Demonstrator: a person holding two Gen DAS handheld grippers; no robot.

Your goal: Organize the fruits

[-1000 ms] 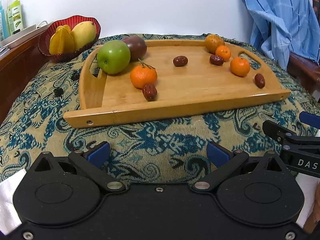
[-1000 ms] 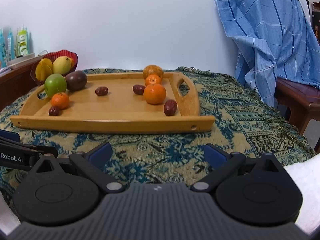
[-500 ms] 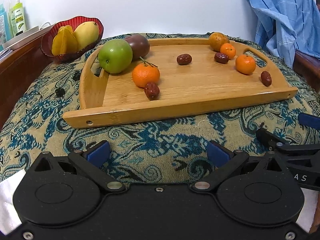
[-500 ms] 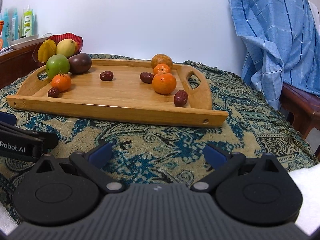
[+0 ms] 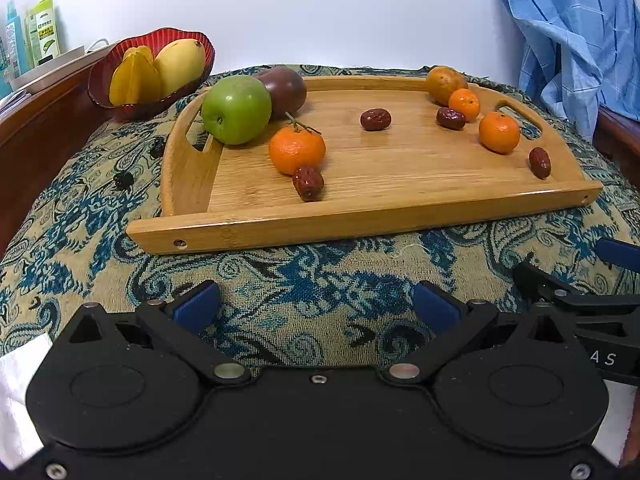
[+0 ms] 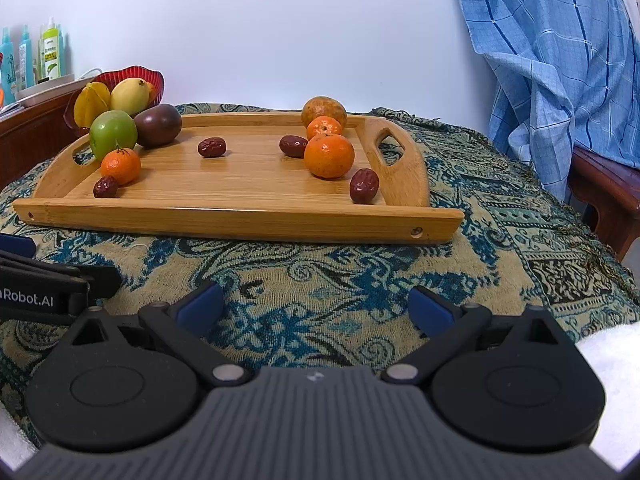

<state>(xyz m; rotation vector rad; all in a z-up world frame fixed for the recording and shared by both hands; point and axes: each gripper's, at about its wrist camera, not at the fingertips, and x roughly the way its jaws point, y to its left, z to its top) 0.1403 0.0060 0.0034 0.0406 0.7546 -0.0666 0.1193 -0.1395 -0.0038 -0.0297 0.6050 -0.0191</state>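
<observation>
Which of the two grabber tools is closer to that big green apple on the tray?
Left. The left gripper sits in front of the tray's apple end, the green apple just ahead. The right gripper faces the tray's other end, the apple far off to its left.

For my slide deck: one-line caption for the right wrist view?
Open right claw faces a wooden tray of oranges, dates and an apple on a patterned cloth.

White wall [image 6: 260,32], blue cloth [image 6: 560,52] draped

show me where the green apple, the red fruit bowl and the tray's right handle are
green apple [image 5: 236,110], left wrist view, centre of its skin.
red fruit bowl [image 5: 102,84], left wrist view, left wall.
tray's right handle [image 6: 400,148], right wrist view, wooden end wall.
</observation>
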